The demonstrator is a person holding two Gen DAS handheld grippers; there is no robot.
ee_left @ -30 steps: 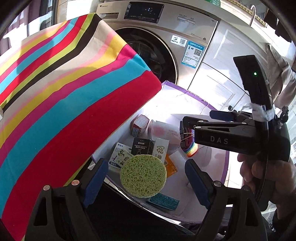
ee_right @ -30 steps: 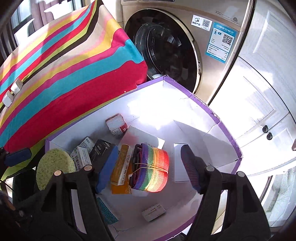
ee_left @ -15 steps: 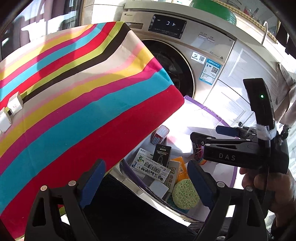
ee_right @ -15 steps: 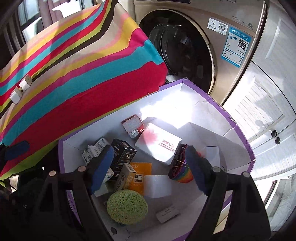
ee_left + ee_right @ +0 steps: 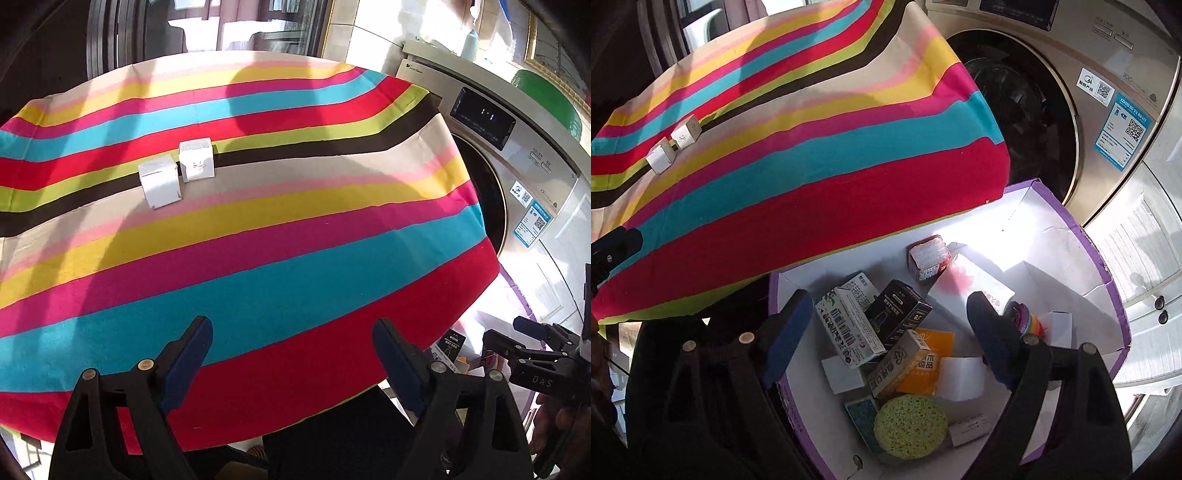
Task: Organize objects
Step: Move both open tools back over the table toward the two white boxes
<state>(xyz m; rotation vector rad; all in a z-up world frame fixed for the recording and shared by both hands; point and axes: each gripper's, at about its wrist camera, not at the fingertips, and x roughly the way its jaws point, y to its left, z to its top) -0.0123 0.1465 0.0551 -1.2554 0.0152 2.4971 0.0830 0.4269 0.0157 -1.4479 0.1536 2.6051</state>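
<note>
sponge (image 5: pixel 910 426) in box (image 5: pixel 1108 280), right view only

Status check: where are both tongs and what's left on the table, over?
Left tongs open, empty, over the striped table. Right tongs open, empty, above the box. Two white cubes remain on the table. Path clear.

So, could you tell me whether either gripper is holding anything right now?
No, nothing is held: the left gripper and right gripper are both open.
</note>
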